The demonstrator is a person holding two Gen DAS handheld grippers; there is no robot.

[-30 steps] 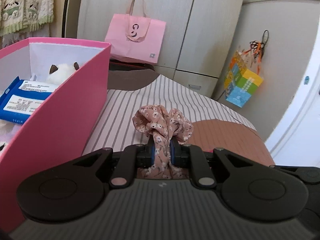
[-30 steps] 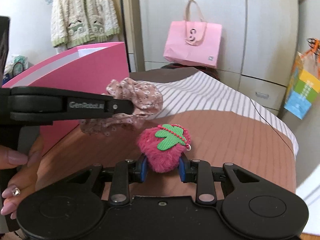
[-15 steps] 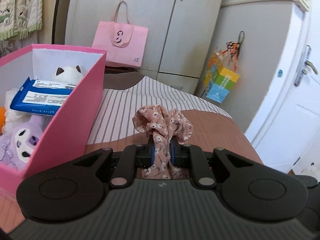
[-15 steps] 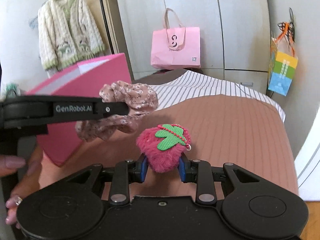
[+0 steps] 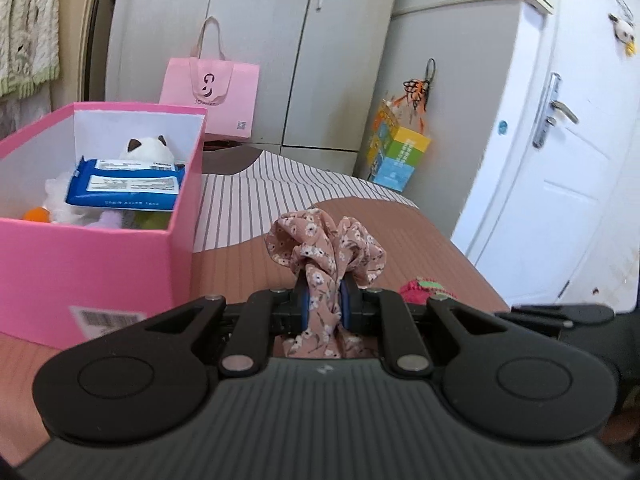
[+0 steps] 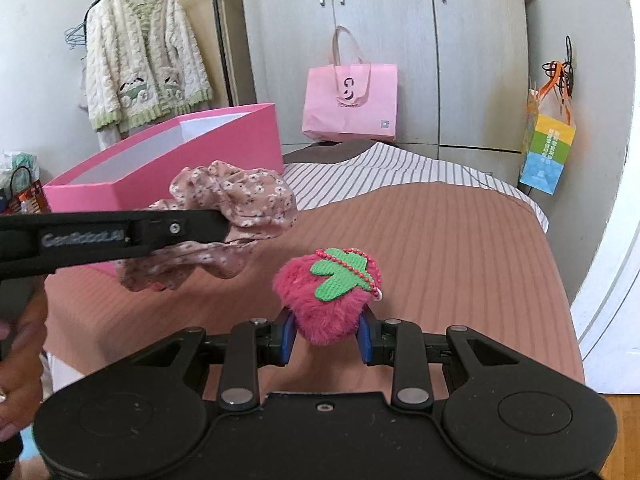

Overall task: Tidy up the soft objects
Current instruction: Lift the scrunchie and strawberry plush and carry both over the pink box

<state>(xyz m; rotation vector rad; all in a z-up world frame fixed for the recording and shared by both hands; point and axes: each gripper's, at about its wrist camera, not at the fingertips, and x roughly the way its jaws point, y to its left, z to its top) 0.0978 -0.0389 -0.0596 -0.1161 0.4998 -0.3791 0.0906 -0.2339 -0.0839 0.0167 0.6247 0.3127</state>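
**Carrying two soft items near the pink box**

Holding a floral scrunchie (image 5: 325, 240), the left gripper (image 5: 323, 307) has its jaws squeezed tight on a bunched fold of the fabric; the rest flops loose above and below. Light, limp cloth that squashes flat, so a pinch on a thick gather looks safest; a thin edge could slip out. Right gripper (image 6: 325, 334) clamps the lower body of a fuzzy strawberry plush (image 6: 326, 298), jaws part-closed on its fur. Also light and squashy; its bead chain (image 6: 356, 270) dangles and could snag. Both items hang in the air over the bed (image 6: 460, 248), just beside the pink box (image 5: 100, 276), not yet in it.

Box already holds a wipes pack (image 5: 126, 186) and plush toys (image 5: 148, 148), so free space looks tight. Its near wall stands between the grippers and the inside. Pink bag (image 6: 350, 100) and cardigan (image 6: 140, 68) sit well apart.
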